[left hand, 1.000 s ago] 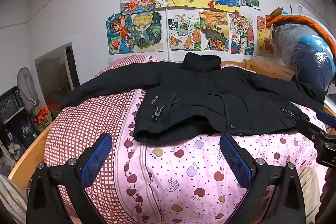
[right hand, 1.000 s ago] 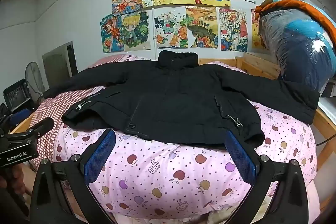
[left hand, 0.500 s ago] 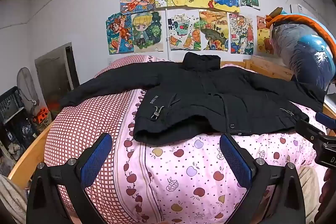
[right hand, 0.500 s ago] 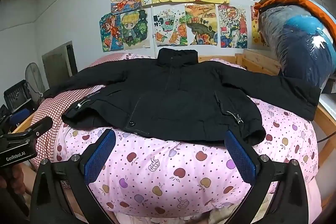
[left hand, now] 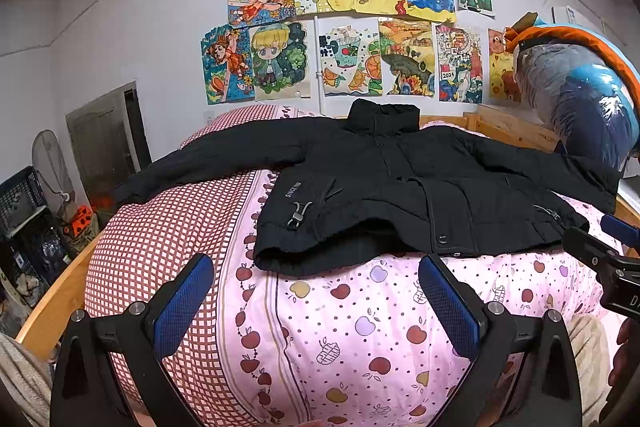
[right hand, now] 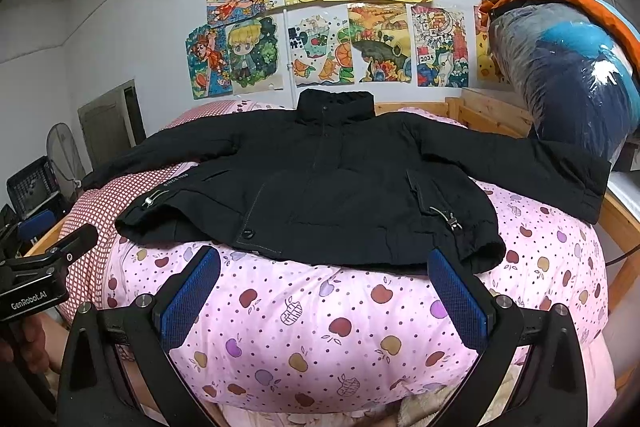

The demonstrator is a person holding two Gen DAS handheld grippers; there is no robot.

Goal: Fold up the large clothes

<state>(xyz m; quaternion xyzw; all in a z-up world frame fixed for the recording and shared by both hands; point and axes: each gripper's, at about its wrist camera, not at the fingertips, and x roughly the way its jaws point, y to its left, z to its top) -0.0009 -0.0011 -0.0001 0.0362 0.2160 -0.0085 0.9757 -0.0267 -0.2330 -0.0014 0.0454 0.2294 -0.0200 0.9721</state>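
A black jacket lies face up on the pink apple-print quilt, collar toward the wall and both sleeves spread sideways. Its hem faces me and is slightly lifted at the left corner. My left gripper is open, just short of the hem's left half, with nothing between its blue pads. Also open and holding nothing, my right gripper sits before the hem's right half. Each gripper shows at the edge of the other's view.
A red-checked quilt part covers the bed's left side. The wooden bed frame runs round the edges. A large plastic-wrapped bundle stands at the back right. A fan and crates sit on the left.
The right wrist view has moved slightly closer to the jacket hem and higher. The left gripper has barely moved. Both stay open.
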